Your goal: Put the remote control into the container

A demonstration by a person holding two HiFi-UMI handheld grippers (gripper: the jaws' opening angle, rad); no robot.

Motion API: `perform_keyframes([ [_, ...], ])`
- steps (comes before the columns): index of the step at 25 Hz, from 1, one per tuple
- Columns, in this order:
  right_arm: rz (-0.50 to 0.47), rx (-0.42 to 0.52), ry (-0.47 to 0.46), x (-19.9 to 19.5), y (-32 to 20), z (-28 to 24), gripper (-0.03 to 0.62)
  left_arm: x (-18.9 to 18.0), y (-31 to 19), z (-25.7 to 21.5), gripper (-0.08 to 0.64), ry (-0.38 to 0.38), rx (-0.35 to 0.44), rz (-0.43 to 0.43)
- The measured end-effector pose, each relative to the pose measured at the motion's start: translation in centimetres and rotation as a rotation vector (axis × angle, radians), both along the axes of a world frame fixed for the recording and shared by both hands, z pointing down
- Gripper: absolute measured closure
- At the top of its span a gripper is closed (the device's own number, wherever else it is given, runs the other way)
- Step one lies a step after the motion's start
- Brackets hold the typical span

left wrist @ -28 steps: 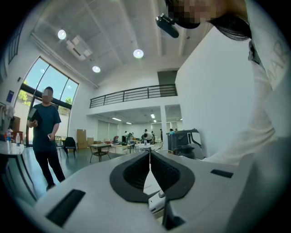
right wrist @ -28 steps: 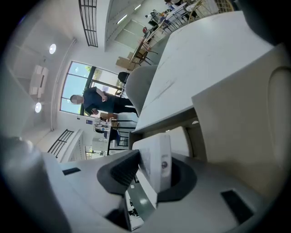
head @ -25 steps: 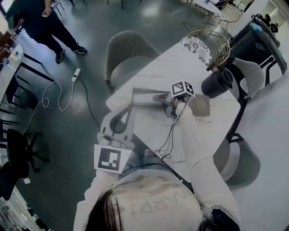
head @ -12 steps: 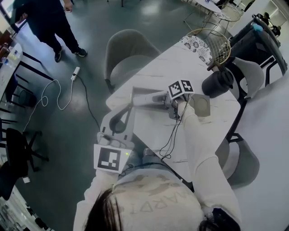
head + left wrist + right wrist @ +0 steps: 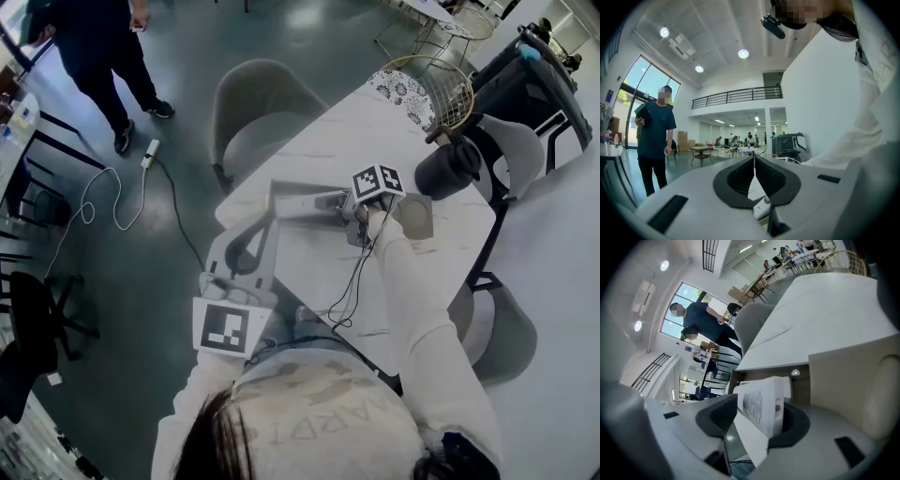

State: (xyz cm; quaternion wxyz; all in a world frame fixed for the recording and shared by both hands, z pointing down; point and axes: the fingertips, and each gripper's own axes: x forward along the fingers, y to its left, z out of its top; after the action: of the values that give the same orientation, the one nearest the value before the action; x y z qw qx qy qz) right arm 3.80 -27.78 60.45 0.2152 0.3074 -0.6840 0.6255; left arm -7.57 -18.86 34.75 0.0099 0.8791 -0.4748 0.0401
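In the right gripper view a white remote control (image 5: pixel 761 406) stands between my right gripper's (image 5: pixel 754 420) jaws, which have just been opening. It leans on the right pad, a gap shows beside the left pad (image 5: pixel 723 414), and its far end dips into the grey open container (image 5: pixel 843 376). From the head view, the right gripper (image 5: pixel 328 202) reaches left over the container (image 5: pixel 286 197) on the white table (image 5: pixel 412 281). The left gripper (image 5: pixel 264 227) hangs level off the table's near-left edge. Its pads (image 5: pixel 740 176) meet with nothing between them.
A black jug (image 5: pixel 448 169) and a round grey coaster (image 5: pixel 412 217) sit right of the container. A wire basket (image 5: pixel 436 89) stands at the table's far end. Grey chairs (image 5: pixel 258 117) flank the table. A person (image 5: pixel 98 47) stands by a floor cable (image 5: pixel 112 202).
The marker cube on my right gripper has rolled slightly while both hands kept their places. The standing person at the back has shifted a little.
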Motion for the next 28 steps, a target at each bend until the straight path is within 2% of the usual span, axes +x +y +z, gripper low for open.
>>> perform_keyframes([
  [3,-0.044,-0.027,0.054,0.3,0.4,0.4,0.4,-0.1,-0.1,0.1,0.546,0.0,0.001,0.004],
  [6,-0.138,-0.013,0.114,0.1,0.5,0.4,0.399,-0.4,-0.2,0.1,0.546,0.0,0.003,0.003],
  [10,-0.227,0.002,0.135,0.0,0.8,0.1,0.397,-0.6,-0.4,0.1,0.546,-0.001,0.004,0.0],
  [16,-0.381,0.077,0.245,0.6,1.6,0.5,0.379,-1.2,-0.6,0.1,0.546,0.003,0.002,-0.004],
  [18,-0.378,0.078,0.251,0.3,1.6,0.5,0.379,-1.2,-0.6,0.1,0.546,0.006,0.002,0.0],
  [22,-0.335,0.021,0.233,0.0,1.8,0.8,0.376,-1.0,-0.7,0.0,0.546,0.01,0.002,0.009],
  [28,-0.378,0.025,0.276,0.6,1.8,1.2,0.365,-1.0,-0.7,0.2,0.546,0.006,-0.001,0.009],
])
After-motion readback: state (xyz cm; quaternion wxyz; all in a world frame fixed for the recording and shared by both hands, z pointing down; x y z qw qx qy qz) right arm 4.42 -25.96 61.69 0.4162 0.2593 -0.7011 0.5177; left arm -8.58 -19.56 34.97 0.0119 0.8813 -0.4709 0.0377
